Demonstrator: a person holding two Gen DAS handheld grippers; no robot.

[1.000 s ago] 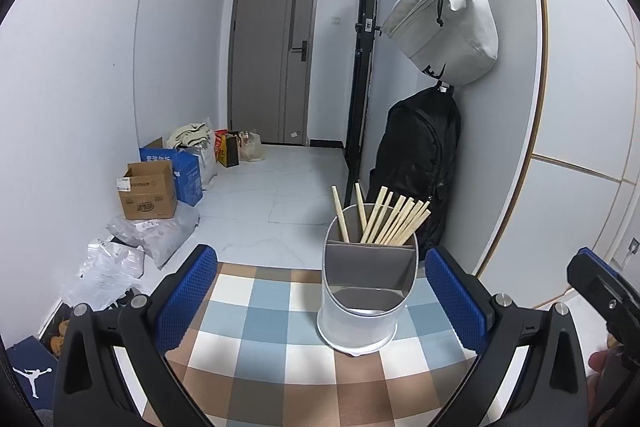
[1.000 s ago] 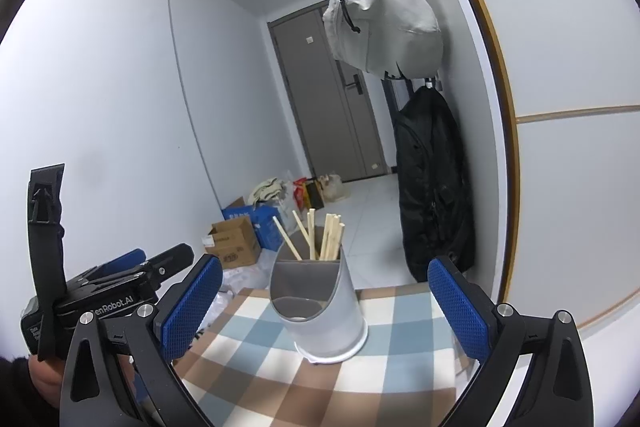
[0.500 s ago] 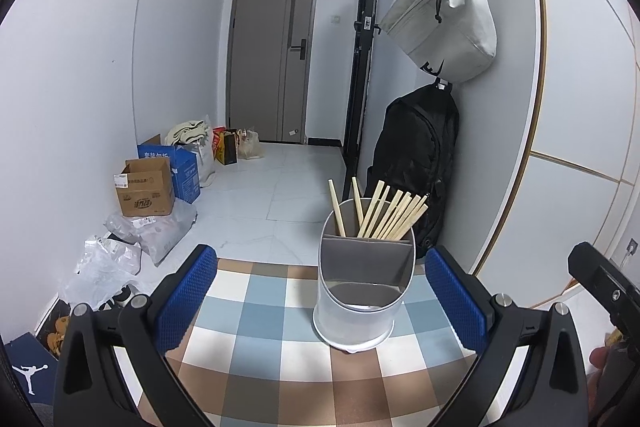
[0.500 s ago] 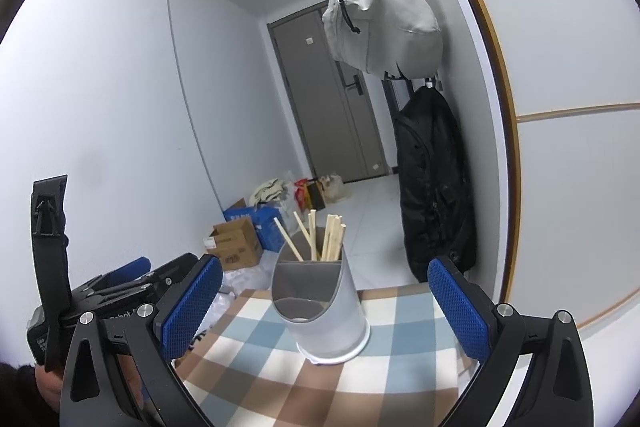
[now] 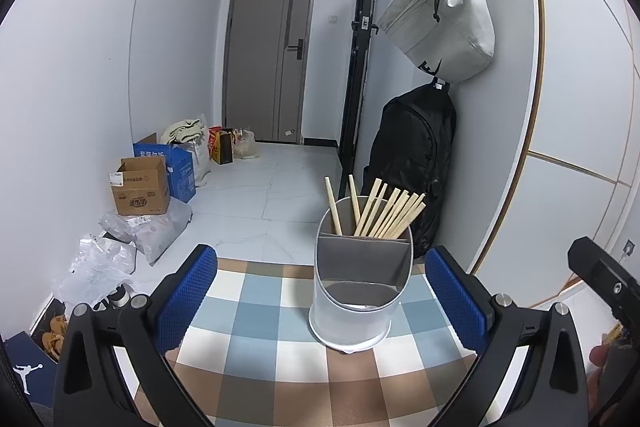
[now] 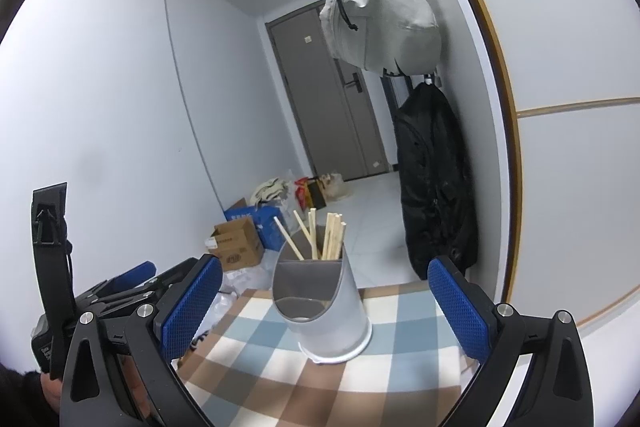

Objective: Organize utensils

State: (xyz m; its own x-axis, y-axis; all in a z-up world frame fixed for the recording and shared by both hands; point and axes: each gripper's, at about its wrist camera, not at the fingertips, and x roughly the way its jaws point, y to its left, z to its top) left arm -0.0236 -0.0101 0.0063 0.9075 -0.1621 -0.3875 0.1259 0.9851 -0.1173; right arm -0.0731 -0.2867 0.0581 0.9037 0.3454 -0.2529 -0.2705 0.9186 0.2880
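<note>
In the left wrist view the left gripper [image 5: 320,303] is spread wide and holds nothing, and against the frame a second ago the white utensil holder [image 5: 360,287] with its wooden chopsticks [image 5: 384,213] in the rear compartment sits slightly further left between the blue pads, upright on the checked tabletop [image 5: 256,359]; the right gripper [image 5: 604,279] shows at the right edge, a white jumping-figure logo marks the dark item [image 5: 26,375] at lower left, and the printing on the cardboard box [image 5: 140,187] is too small to read. In the right wrist view the right gripper [image 6: 326,303] is likewise wide open and empty, the utensil holder [image 6: 324,311] looking tilted on the tabletop [image 6: 280,383] with its chopsticks [image 6: 330,237] leaning; the left gripper [image 6: 120,287] has shifted a little rightward, its label now hidden behind the near finger.
</note>
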